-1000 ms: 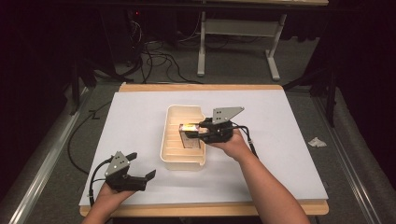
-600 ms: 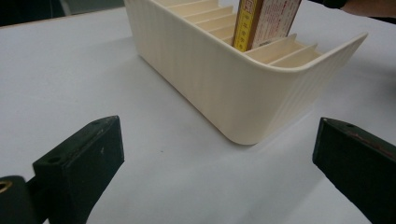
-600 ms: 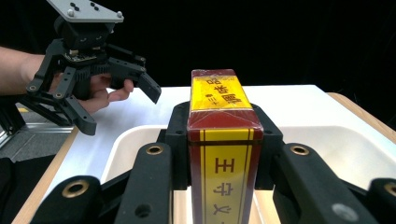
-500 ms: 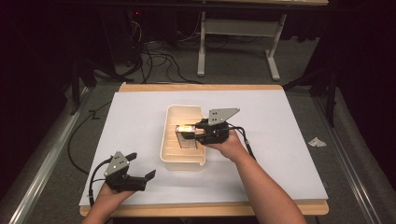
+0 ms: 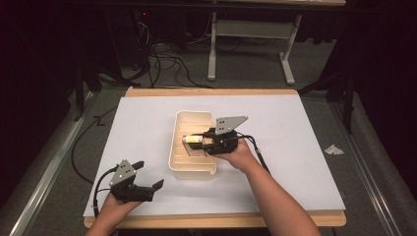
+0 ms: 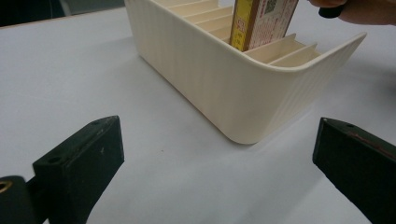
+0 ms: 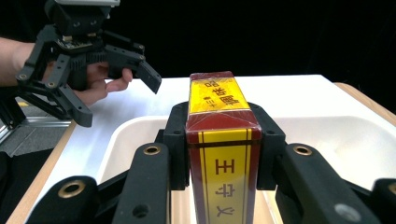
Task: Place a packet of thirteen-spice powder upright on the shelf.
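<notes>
The right tongs (image 5: 200,141) clamp a red-and-yellow box (image 7: 219,140) standing inside the cream slotted bin (image 5: 183,164) at mid-surface (image 5: 295,147), its lower end among the dividers, while the left tongs (image 5: 147,179) rest wide and empty near the bin's corner.

Your left gripper (image 5: 147,186): black linkage body, grey three-cornered plate, trailing black cable. Your right gripper (image 5: 199,141): the same, with brass-ringed screw holes. Both forearms are bare, unsleeved.
</notes>
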Available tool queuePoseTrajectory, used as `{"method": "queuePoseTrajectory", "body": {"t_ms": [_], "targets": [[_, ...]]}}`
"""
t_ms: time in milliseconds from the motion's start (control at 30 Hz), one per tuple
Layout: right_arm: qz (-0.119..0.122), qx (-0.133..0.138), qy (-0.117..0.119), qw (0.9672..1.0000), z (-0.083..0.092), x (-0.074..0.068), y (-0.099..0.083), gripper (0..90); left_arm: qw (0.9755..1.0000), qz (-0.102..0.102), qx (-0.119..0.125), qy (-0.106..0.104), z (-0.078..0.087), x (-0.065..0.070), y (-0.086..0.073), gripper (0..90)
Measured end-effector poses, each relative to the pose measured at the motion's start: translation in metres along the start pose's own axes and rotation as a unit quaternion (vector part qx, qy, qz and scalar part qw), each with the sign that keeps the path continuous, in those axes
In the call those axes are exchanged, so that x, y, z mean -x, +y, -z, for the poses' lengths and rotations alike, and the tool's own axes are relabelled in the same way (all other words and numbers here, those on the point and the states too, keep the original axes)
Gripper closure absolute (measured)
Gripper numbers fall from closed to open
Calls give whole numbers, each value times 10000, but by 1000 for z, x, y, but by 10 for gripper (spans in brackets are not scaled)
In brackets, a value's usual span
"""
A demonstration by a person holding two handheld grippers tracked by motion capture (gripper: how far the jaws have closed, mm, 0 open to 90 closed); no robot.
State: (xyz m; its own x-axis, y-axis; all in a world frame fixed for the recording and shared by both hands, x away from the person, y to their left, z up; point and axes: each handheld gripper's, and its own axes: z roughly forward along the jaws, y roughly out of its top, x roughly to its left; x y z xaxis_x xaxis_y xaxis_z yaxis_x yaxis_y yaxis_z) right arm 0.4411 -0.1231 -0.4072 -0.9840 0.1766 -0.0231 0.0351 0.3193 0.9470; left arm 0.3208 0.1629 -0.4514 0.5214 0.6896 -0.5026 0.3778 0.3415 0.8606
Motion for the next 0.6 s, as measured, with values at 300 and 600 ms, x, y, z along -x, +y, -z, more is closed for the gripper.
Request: {"method": "queuePoseTrajectory", "body": {"t_ms": [300,600], "targets": [[-83,-32,-15,10000,-3,1,-8,657,10000,-54,-43,4,0,-1,-1,26],[-148,-100,-34,9998,-6,0,-15,645,10000,-63,-44,-2,-1,0,-1,27]]}}
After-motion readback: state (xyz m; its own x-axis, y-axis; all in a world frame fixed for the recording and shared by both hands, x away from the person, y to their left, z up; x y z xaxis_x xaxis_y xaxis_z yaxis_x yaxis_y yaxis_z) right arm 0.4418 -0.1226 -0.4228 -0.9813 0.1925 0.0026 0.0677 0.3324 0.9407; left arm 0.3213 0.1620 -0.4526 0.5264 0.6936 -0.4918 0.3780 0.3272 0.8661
